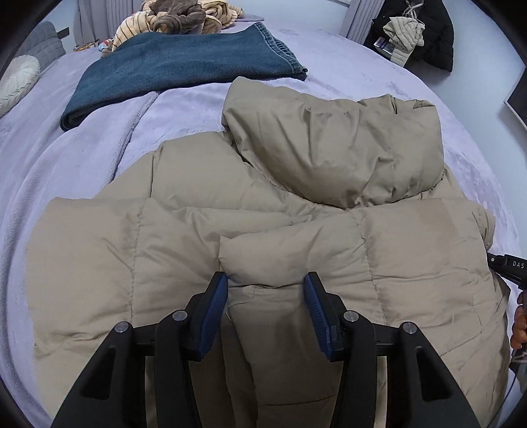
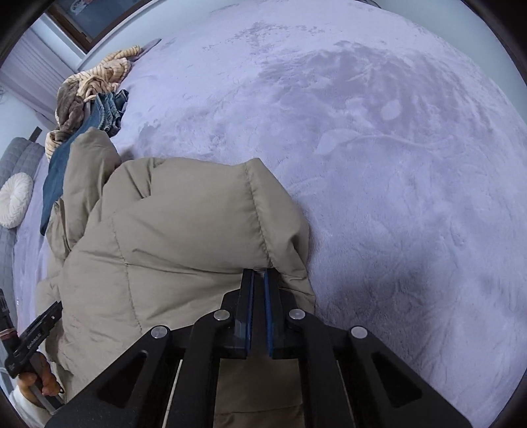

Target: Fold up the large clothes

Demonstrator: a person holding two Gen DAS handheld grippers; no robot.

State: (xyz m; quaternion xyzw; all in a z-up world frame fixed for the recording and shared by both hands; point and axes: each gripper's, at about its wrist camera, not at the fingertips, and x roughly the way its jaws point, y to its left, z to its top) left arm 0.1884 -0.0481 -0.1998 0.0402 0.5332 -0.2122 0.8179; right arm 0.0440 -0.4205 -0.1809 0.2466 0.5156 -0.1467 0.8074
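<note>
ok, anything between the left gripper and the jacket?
Nothing visible. The left gripper is open right at the beige puffer jacket, a padded fold between its fingers. The folded jeans lie farther up the bed, apart from the jacket.

A plain beige puffer jacket [image 1: 296, 230] is seen on a pale lilac blanket [image 2: 395, 164]. Dark blue denim jeans [image 1: 171, 66] are shown at 11 o'clock, with cream, brown-striped clothing [image 1: 138, 24] behind. Both black grippers are fitted with blue pads [image 1: 215, 316].
</note>
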